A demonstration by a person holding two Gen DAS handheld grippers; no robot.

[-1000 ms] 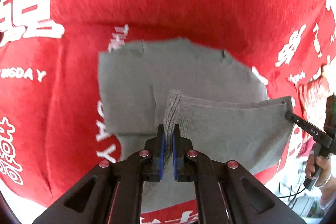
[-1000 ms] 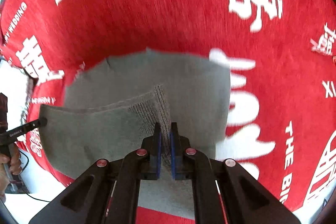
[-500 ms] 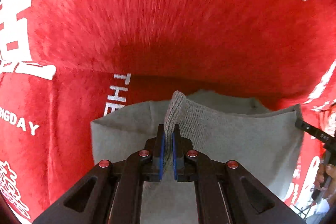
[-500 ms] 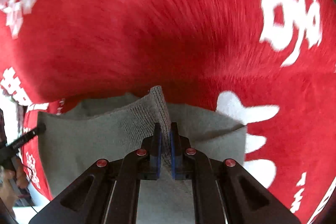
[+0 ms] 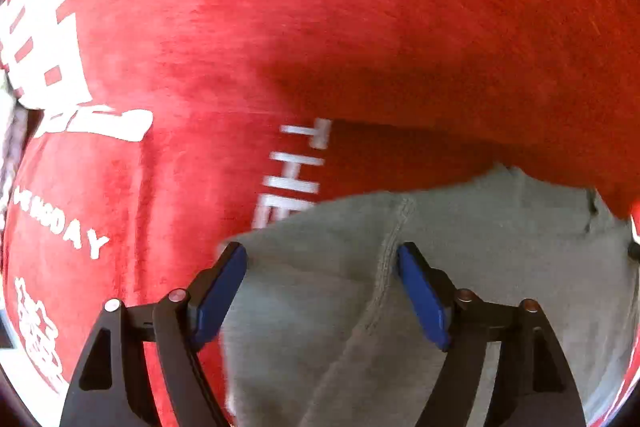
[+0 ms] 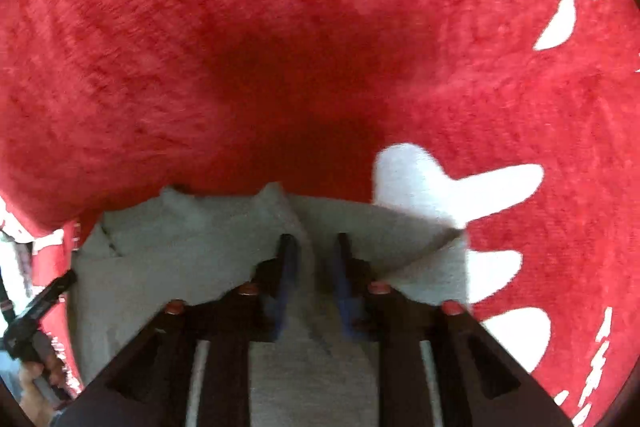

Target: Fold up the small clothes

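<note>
Since the grey garment lies folded on the red cloth, we've got the left gripper spread wide and the right gripper parted, gripping nothing.

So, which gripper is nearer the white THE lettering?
Left: the left gripper sits just short of the THE lettering; the right gripper is farther along the grey garment.

The grey garment is cut off by the lower frame edge in the left wrist view, and its near part is hidden behind the left tool. White lettering on the red cloth is blurred and clipped at the left rim. In the right wrist view, the right tool is smeared by motion, and the garment's folds beneath it cannot be made out.
</note>
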